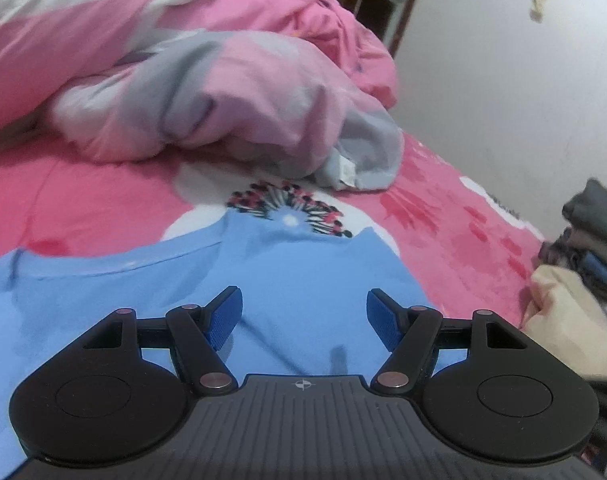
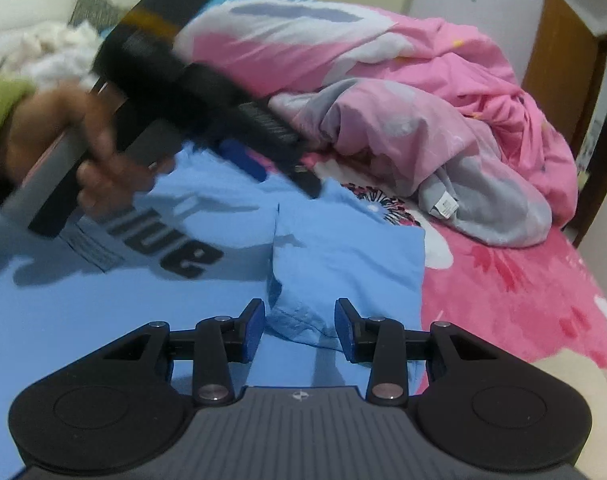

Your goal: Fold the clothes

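Note:
A light blue T-shirt (image 1: 151,280) with black lettering (image 2: 171,248) lies flat on the pink flowered bedspread (image 1: 443,220). My left gripper (image 1: 303,320) hovers over the shirt, open, with nothing between its blue pads. In the right wrist view the left gripper (image 2: 271,168) shows blurred above the shirt, held by a hand (image 2: 103,148) in a green sleeve. My right gripper (image 2: 299,332) is low over the shirt's folded-in sleeve (image 2: 343,256). Its fingers stand partly apart with the sleeve's crumpled edge between them, and I see no pad pressing on the cloth.
A crumpled pink and grey duvet (image 1: 231,96) is heaped behind the shirt. To the right stands a stack of folded dark clothes (image 1: 595,236) with a beige garment (image 1: 567,320) in front. A white wall (image 1: 503,60) and a wooden door frame (image 2: 559,52) bound the bed.

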`<state>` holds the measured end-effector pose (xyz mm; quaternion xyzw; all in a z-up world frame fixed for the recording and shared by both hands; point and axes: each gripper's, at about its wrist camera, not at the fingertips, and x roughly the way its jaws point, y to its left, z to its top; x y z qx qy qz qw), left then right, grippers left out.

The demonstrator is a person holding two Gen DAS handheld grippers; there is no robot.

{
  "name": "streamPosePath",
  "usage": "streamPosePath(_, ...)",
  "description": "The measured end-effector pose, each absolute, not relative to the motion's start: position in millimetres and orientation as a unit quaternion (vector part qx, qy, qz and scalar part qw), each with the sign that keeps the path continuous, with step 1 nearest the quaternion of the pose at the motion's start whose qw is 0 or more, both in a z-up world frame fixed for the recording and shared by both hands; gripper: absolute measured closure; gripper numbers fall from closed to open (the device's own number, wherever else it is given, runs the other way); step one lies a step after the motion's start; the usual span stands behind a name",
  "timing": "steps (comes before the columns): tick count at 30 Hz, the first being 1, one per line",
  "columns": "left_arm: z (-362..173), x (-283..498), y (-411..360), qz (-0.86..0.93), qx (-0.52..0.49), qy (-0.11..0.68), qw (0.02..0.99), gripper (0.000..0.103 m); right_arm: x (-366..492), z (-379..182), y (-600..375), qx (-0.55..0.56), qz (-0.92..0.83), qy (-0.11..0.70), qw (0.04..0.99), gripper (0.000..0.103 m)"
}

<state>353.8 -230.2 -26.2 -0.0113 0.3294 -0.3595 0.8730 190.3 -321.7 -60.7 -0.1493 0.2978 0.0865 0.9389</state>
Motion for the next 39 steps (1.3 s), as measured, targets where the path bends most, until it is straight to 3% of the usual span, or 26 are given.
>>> streamPosePath(4,-40.4,354.9,-243.3,-0.354,0.022,0.338,0.872,0.034,183.6,-61.9,-324.4,-0.139,0.107,0.312,0.934,0.073)
streamPosePath(10,-20.9,322.7,-226.7,-0.392,0.044,0.265,0.88,0.034,156.6,-35.9,-364.6,-0.055,0.05,0.277,0.958,0.069)
streamPosePath(17,-26.3,249.7,-235.5,-0.531,0.149,0.212,0.807,0.034,179.7,-49.2,-364.6,-0.106,-0.055,0.317,0.941,0.072)
streamPosePath(21,-50.1,233.8,-248.8,-0.552,0.187,0.223,0.781,0.041,194.7,-64.4,-363.8,-0.131,-0.089,0.334,0.929,0.081)
streamPosePath(33,-48.2,243.5,-238.4,-0.552,0.14,0.284,0.771,0.036,184.6,-60.8,-372.1,-0.109,-0.145,0.319,0.93,0.079)
streamPosePath(39,-16.8,244.2,-172.1,-0.49,0.034,0.313,0.813,0.034,156.1,-31.7,-379.6,-0.041,-0.139,0.303,0.942,0.076)
